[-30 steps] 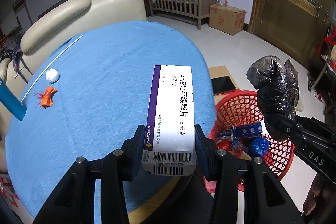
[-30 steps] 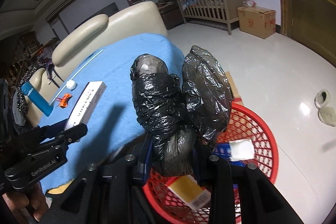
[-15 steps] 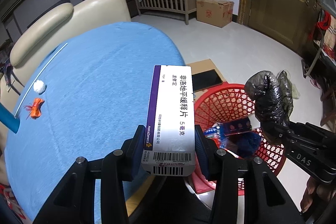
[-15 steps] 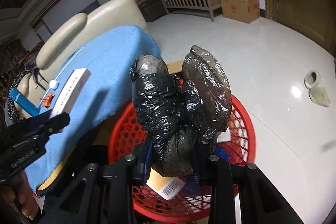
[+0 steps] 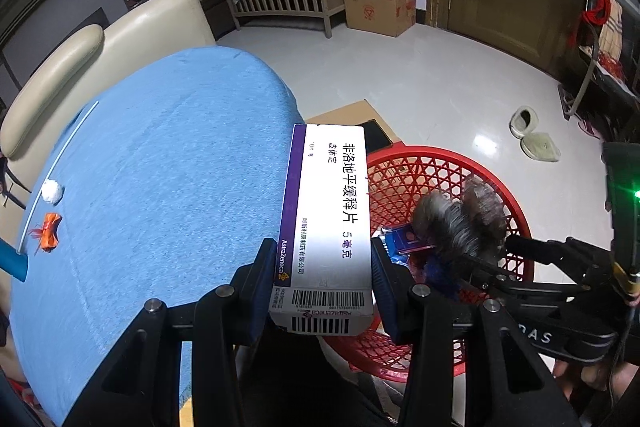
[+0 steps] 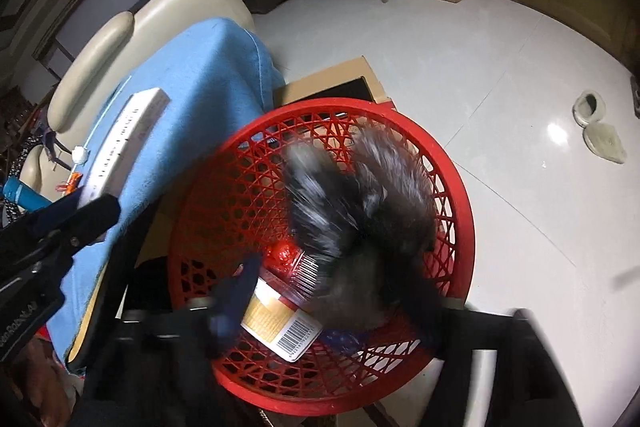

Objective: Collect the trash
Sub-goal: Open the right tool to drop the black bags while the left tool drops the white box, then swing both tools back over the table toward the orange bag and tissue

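Note:
My left gripper [image 5: 324, 255] is shut on a white and purple medicine box [image 5: 326, 211], held over the edge of the blue-clothed table [image 5: 160, 167] beside a red mesh basket [image 5: 436, 153]. In the right wrist view the right gripper [image 6: 340, 291] hangs over the basket [image 6: 460, 195] and its jaws are opening. A crumpled black plastic bag [image 6: 352, 211] sits blurred between them, clear of the left finger. The left wrist view shows the same bag [image 5: 460, 223] at the right gripper's [image 5: 492, 255] tips, inside the basket rim.
The basket holds a yellow-white barcoded box [image 6: 280, 323], a red wrapper [image 6: 282, 253] and a blue packet [image 5: 406, 239]. A white ball [image 5: 52, 191], an orange scrap [image 5: 49, 229] and a thin white stick [image 5: 60, 155] lie on the table's far left. Cardboard [image 5: 340, 115] lies behind the basket.
Both grippers moved from over the table toward the basket. The right jaws spread apart and the black bag, firmly pinched before, is now blurred and loose between them. The left grip is unchanged.

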A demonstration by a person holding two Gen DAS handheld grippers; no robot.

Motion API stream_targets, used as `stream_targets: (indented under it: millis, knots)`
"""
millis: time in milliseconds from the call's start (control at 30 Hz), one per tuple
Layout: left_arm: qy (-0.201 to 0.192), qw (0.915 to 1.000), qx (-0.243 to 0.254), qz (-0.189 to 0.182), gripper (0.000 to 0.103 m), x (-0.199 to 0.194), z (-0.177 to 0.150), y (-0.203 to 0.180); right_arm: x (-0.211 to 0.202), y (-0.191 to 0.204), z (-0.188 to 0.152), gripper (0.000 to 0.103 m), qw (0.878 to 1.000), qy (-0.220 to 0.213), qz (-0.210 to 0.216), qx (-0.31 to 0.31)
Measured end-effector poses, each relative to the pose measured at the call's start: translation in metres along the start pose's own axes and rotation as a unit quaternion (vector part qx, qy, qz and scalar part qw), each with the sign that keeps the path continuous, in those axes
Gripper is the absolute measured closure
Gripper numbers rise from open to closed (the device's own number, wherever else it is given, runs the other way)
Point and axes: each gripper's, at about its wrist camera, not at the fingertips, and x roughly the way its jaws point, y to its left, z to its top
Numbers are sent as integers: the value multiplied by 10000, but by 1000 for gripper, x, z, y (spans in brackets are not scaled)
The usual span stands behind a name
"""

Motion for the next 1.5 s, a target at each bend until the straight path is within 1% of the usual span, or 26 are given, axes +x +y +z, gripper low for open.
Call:
stream_targets:
  millis: [67, 233, 500, 633, 700, 733, 767, 800, 900, 967, 1100, 1300, 1500]
  knots:
    - [19, 10000, 26, -10, 56, 1, 0, -1, -5, -1, -1, 28, 9999, -118, -12, -10]
    - [32, 9999, 116, -41, 56, 1, 1, -7, -23, -13, 3, 28, 9986, -488, -55, 218]
    - [90, 9996, 239, -99, 56, 3, 4, -20, -52, -32, 15, 28, 9917, -1081, -178, 672]
    - [189, 9991, 341, -189, 56, 8, 6, -28, -59, -39, 19, 28, 9892, -1191, -194, 826]
    - [337, 9982, 391, -294, 54, 15, 5, -33, -60, -41, 19, 28, 9886, -1215, -196, 862]
    - [417, 9977, 392, -361, 46, 19, 5, -35, -61, -41, 20, 28, 9885, -1216, -189, 875]
    - [595, 9964, 417, -431, 39, 26, 4, -37, -61, -42, 20, 28, 9885, -1217, -181, 874]
    - [699, 9956, 441, -451, 30, 30, 3, -38, -62, -42, 20, 28, 9886, -1219, -176, 867]
    - [794, 9947, 423, -492, 30, 35, -4, -37, -62, -40, 20, 28, 9889, -1228, -161, 820]
    - [765, 9952, 265, -555, 30, 32, -6, -26, -62, -37, 21, 28, 9891, -1232, -152, 793]
    - [576, 9969, -184, -501, 30, 20, -4, 6, -62, -28, 23, 28, 9896, -1239, -126, 716]
    - [270, 9960, -812, -267, 30, 3, -4, 56, -61, -4, 25, 28, 9915, -1201, -48, 497]
    - [173, 9920, -1254, -2, 30, -5, -26, 102, -53, 31, 25, 28, 9945, -1039, 88, 123]
